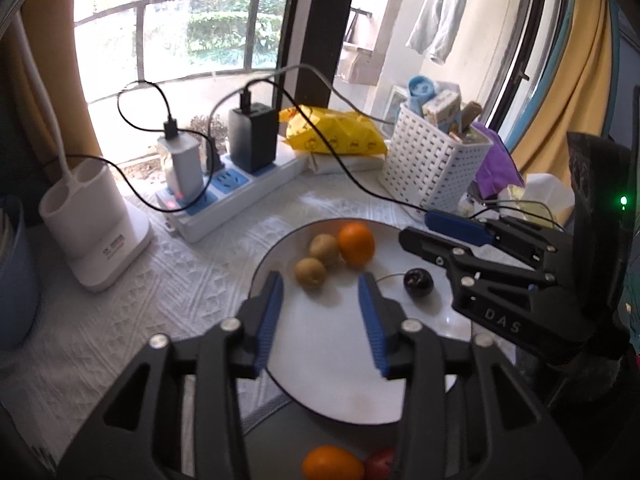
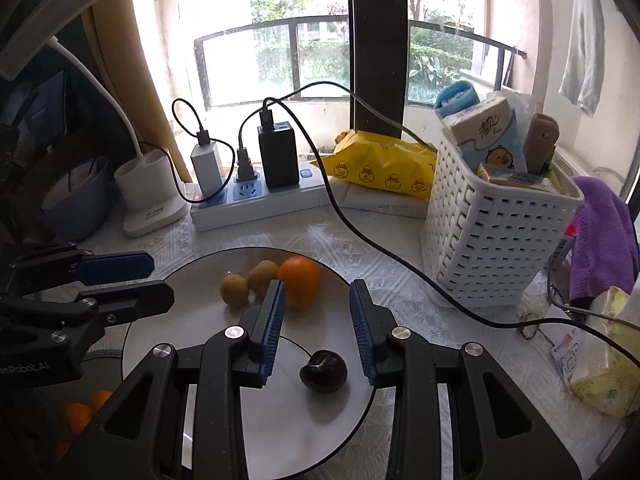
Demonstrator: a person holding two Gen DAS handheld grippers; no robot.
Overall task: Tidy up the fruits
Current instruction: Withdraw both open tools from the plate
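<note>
Fruit sits on the plate (image 2: 192, 420): orange (image 2: 299, 281) and two kiwis (image 2: 235, 290) near its far rim, cherry (image 2: 323, 371) between the right gripper's (image 2: 318, 330) spread jaws; left gripper (image 1: 320, 320) gapes empty too.

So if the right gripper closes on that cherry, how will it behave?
The cherry is round and lies loose on the smooth plate, so a nudge would likely roll it. Its skin looks glossy, so it may slip between the right gripper pads. It is probably soft, so a hard squeeze could bruise it.
</note>
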